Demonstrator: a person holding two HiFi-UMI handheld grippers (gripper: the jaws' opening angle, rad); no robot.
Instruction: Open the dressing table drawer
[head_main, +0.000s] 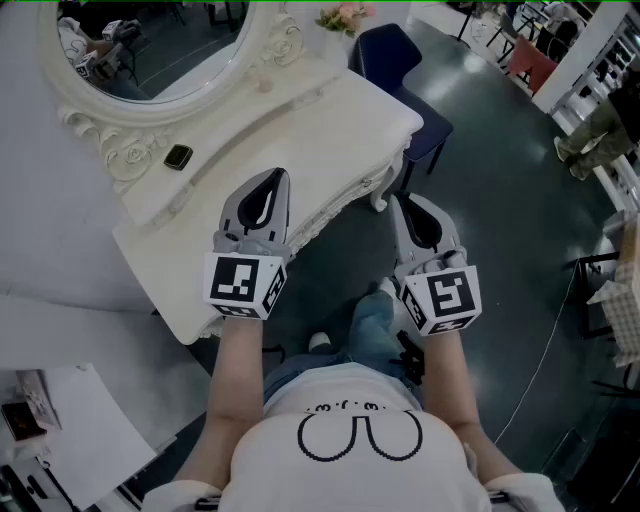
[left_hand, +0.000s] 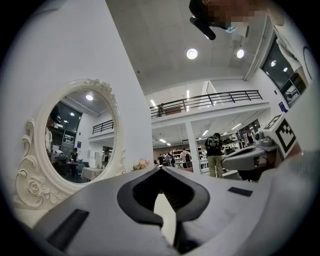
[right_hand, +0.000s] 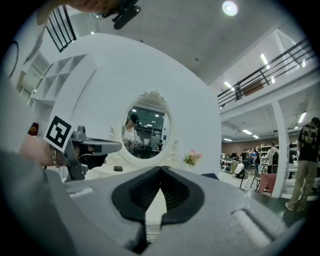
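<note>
The white dressing table (head_main: 330, 110) runs from lower left to upper right, with an oval mirror (head_main: 150, 40) at its back. Its carved front apron (head_main: 335, 212) shows below the top's edge; I cannot make out a drawer front or handle. My left gripper (head_main: 272, 176) hovers over the tabletop near the front edge, its jaws shut and empty. My right gripper (head_main: 405, 200) hangs just off the table's front right corner above the floor, also shut on nothing. In the gripper views, the left gripper (left_hand: 161, 170) and the right gripper (right_hand: 161, 169) show tips that meet.
A small dark square object (head_main: 178, 156) lies on the table's raised back shelf. Pink flowers (head_main: 345, 15) stand at the far end and a dark blue chair (head_main: 400, 60) beyond. Papers (head_main: 70, 430) lie at lower left. My knees and a shoe (head_main: 320, 342) are below the table edge.
</note>
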